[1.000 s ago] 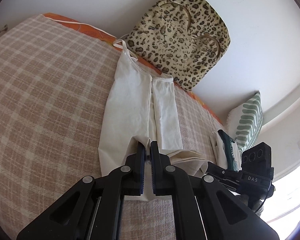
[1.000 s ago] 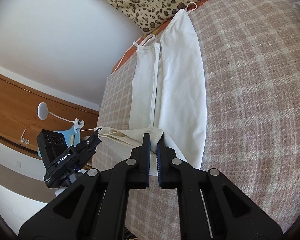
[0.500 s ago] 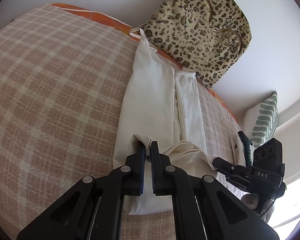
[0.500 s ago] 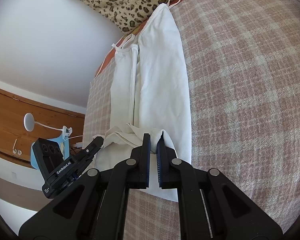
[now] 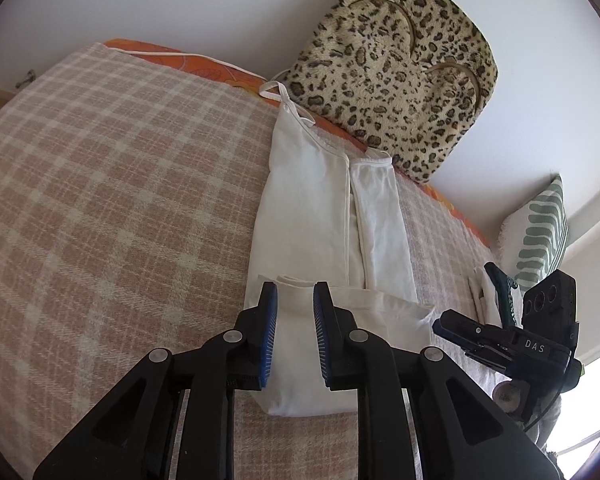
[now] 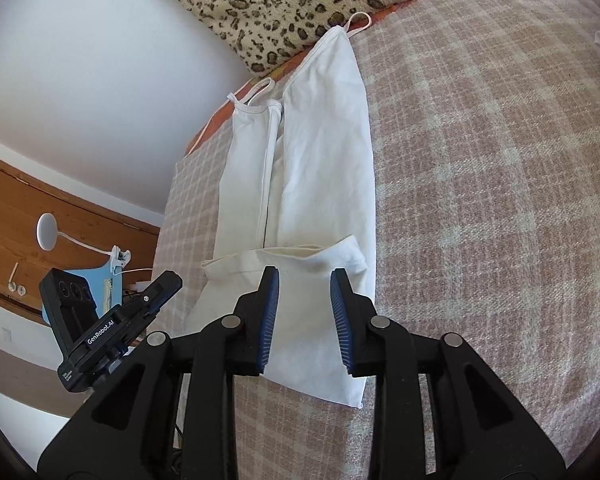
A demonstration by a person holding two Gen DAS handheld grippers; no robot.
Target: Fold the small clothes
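Note:
A white strappy top [image 5: 324, 220] lies on the plaid bed cover [image 5: 100, 220], its sides folded in lengthwise and its bottom hem folded up over the lower part. It also shows in the right wrist view [image 6: 320, 160]. My left gripper [image 5: 295, 296] is open just above the folded-up hem, holding nothing. My right gripper [image 6: 305, 280] is open above the same hem at its other end, empty. The right gripper also shows at the right of the left wrist view [image 5: 452, 322].
A leopard-print cushion [image 5: 392, 68] leans on the wall beyond the straps. A green-striped pillow [image 5: 540, 236] and folded white clothes [image 5: 484, 292] lie at the right. A wooden headboard with a white clip lamp [image 6: 48, 232] is at the left.
Both grippers carried the bottom hem up over the top, then opened and let it go. The hem now lies flat on the garment.

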